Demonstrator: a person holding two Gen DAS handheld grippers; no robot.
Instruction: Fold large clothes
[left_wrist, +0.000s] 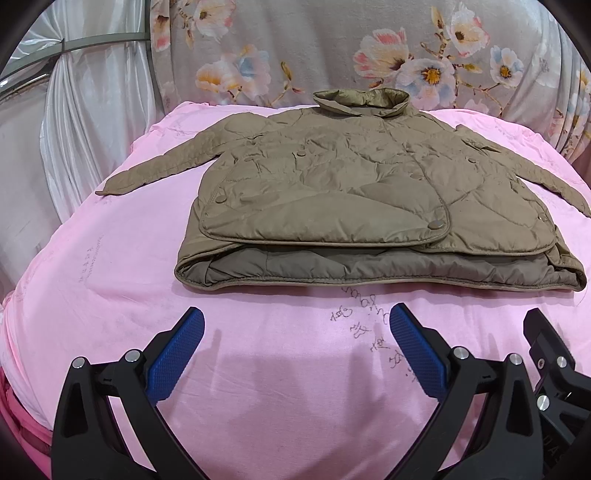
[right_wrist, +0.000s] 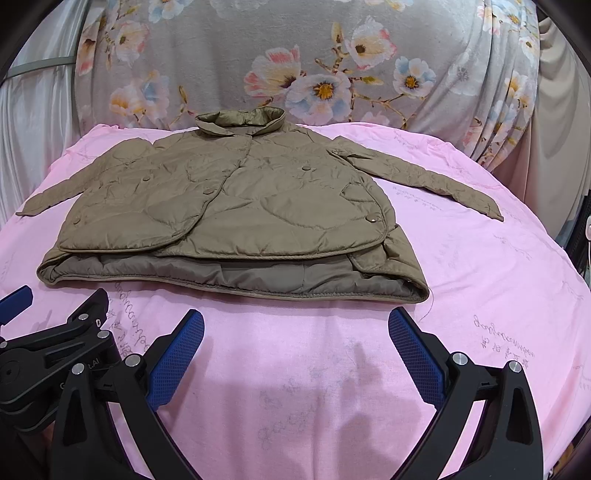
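Note:
An olive-brown quilted jacket (left_wrist: 354, 192) (right_wrist: 229, 210) lies front up on a pink sheet (left_wrist: 110, 266) (right_wrist: 480, 277), collar at the far side and both sleeves spread out to the sides. Its front panels are snapped shut and the hem faces me, showing the lining. My left gripper (left_wrist: 295, 325) hovers open just short of the hem, blue pads wide apart and empty. My right gripper (right_wrist: 295, 326) is likewise open and empty, close to the hem's right part. The right gripper's black body (left_wrist: 554, 369) shows at the edge of the left wrist view.
A grey floral cloth (left_wrist: 332, 48) (right_wrist: 295, 66) hangs behind the bed. White draped fabric (left_wrist: 85, 110) stands at the left. The pink sheet carries faint handwriting (left_wrist: 362, 317) near the hem. Bare sheet lies on both sides of the jacket.

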